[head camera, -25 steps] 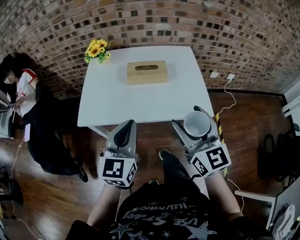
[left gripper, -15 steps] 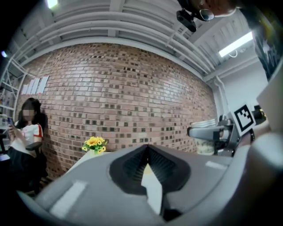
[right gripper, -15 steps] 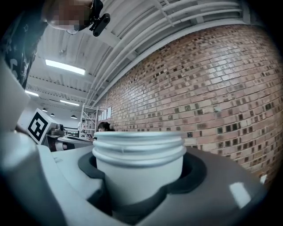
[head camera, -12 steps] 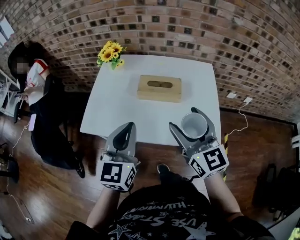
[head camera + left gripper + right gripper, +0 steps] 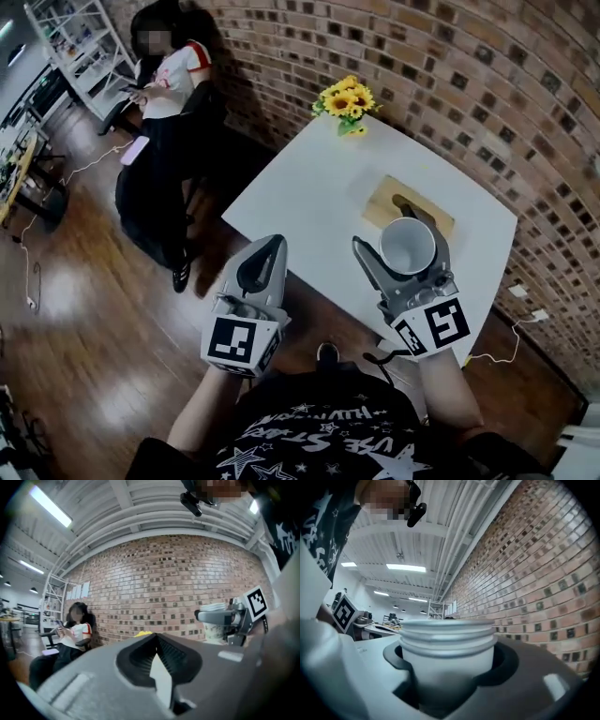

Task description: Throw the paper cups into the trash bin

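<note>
Carrying paper cups, clamped in right gripper; holding them level and firm while seeking trash bin, nowhere in view; left gripper clenched empty.

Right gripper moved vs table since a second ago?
Yes: right gripper with paper cup went from beside the table's corner to over it, by the wooden box.

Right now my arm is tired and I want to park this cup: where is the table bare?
The table is bare across its whole left half, from the flowers at the far corner down to the near edge. A smaller strip lies free between the flowers and the box. The right side is the crowded part: the box lies there, partly hidden by the cup.
</note>
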A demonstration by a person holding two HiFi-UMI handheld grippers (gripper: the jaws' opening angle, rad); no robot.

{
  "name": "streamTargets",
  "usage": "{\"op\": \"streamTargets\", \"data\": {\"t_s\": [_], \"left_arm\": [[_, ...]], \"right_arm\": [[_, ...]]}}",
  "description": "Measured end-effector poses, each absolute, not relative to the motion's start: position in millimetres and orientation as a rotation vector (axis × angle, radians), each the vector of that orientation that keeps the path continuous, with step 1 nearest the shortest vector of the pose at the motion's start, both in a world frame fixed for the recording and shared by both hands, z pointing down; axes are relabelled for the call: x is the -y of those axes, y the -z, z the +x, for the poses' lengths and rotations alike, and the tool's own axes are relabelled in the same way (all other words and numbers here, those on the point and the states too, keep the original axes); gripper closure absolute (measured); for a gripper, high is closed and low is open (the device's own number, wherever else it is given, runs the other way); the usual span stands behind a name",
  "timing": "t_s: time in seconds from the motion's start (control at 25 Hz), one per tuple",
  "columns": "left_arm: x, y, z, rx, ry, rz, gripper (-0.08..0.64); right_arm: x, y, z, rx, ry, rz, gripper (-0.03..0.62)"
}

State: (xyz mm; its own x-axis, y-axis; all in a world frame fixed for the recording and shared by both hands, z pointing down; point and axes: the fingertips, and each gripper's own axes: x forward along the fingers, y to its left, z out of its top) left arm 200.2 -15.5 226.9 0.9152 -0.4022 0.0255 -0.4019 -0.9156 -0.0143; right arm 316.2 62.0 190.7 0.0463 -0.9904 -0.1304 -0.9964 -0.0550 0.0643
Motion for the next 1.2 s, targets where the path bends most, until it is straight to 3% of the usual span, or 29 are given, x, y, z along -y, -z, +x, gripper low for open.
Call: {"op": "streamTargets", "data": {"t_s": [0.56, 0.76, 1.2], "left_arm": [[43, -262, -7, -1.56, 0.145, -2.812, 0.555], [45, -272, -70, -1.766, 0.155, -2.77, 0.555], [70, -324, -107, -1.741, 0.181, -2.859, 0.555]], "right_arm": [[51, -228, 131, -2.661, 0.014, -1.473, 0.229], [62, -251, 73, -2.726, 0.173, -1.396, 0.229], [92, -312, 19, -2.765, 0.407, -1.444, 0.229]]}}
